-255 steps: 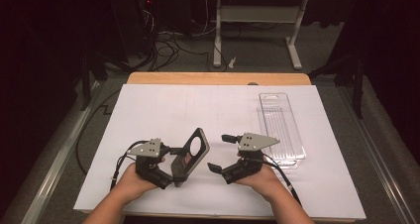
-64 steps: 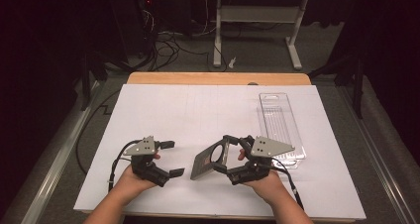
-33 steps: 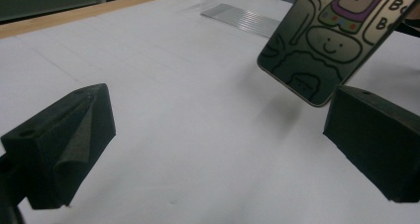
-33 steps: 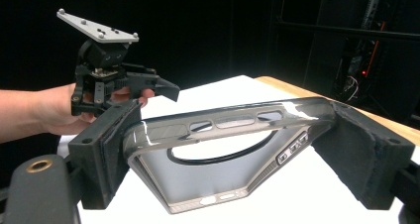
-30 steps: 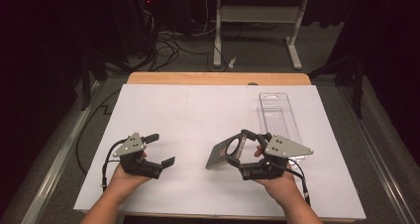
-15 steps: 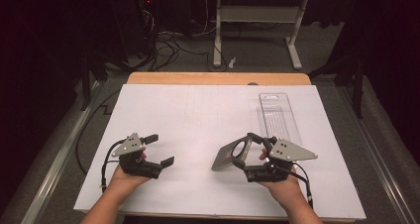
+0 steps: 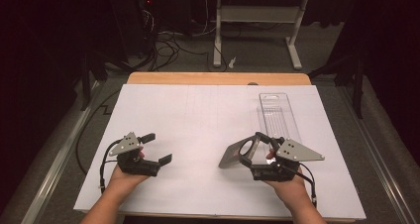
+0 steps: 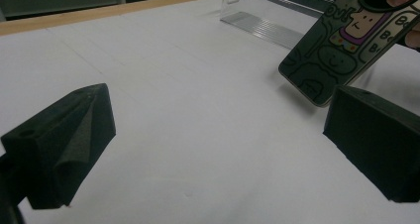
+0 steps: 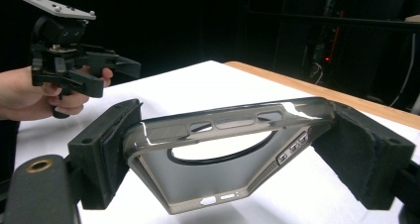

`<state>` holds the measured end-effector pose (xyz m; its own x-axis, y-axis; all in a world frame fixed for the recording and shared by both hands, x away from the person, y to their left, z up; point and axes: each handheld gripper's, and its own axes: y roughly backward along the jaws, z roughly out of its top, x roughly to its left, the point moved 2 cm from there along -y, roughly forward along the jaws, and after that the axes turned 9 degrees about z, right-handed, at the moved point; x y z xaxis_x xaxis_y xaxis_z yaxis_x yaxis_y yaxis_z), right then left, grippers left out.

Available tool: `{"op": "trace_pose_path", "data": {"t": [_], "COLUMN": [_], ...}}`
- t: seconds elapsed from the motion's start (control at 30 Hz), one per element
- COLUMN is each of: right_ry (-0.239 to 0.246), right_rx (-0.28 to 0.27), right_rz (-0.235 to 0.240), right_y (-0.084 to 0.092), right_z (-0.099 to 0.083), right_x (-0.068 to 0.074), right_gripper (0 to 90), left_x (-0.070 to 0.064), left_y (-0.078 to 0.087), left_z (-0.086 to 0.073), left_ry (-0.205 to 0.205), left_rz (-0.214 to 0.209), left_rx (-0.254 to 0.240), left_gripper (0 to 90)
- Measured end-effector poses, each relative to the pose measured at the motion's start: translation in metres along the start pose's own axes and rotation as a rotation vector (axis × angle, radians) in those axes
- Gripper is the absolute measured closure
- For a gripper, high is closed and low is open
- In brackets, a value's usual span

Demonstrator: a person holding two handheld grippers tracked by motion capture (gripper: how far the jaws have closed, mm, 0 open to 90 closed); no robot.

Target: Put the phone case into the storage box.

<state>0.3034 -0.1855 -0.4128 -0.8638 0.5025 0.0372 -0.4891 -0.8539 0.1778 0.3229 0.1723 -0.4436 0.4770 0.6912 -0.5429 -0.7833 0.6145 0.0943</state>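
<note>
Two matte-black handheld grippers — left gripper (image 7: 154,147), right gripper (image 7: 258,145) — each topped by a grey three-cornered plate dotted with screws; black cable trailing behind, blocky padded jaws, bare forearms — no sleeves.

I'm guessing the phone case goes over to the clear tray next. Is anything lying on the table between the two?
Nothing visible. The right tongs hold the phone case tilted above the white sheet, and the stretch from it to the clear tray is bare. The left tongs are open, off to the other side.
</note>
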Motion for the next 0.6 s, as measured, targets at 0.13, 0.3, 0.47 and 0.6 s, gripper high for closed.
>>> {"op": "trace_pose_path", "data": {"t": [0.13, 0.3, 0.47, 0.6], "right_ry": [-0.003, -0.002, -0.001, 0.000], "right_rx": [-0.007, -0.010, -0.012, -0.015], "right_rz": [-0.020, -0.036, -0.052, -0.061], "right_y": [0.005, 0.008, 0.009, 0.012], "right_z": [0.000, 0.001, 0.002, 0.003], "right_x": [-0.002, 0.000, 0.000, -0.001], "right_gripper": [14.6, 14.6, 14.6, 14.6], "left_x": [0.000, 0.000, 0.001, 0.000], "left_y": [0.000, 0.000, 0.001, 0.001], "left_z": [0.001, 0.000, 0.001, 0.002], "left_ry": [0.001, -0.001, 0.000, 0.008], "left_rz": [0.002, 0.001, -0.002, -0.011], "left_rx": [-0.002, 0.002, -0.004, -0.002], "left_gripper": [0.7, 0.7, 0.7, 0.7]}}
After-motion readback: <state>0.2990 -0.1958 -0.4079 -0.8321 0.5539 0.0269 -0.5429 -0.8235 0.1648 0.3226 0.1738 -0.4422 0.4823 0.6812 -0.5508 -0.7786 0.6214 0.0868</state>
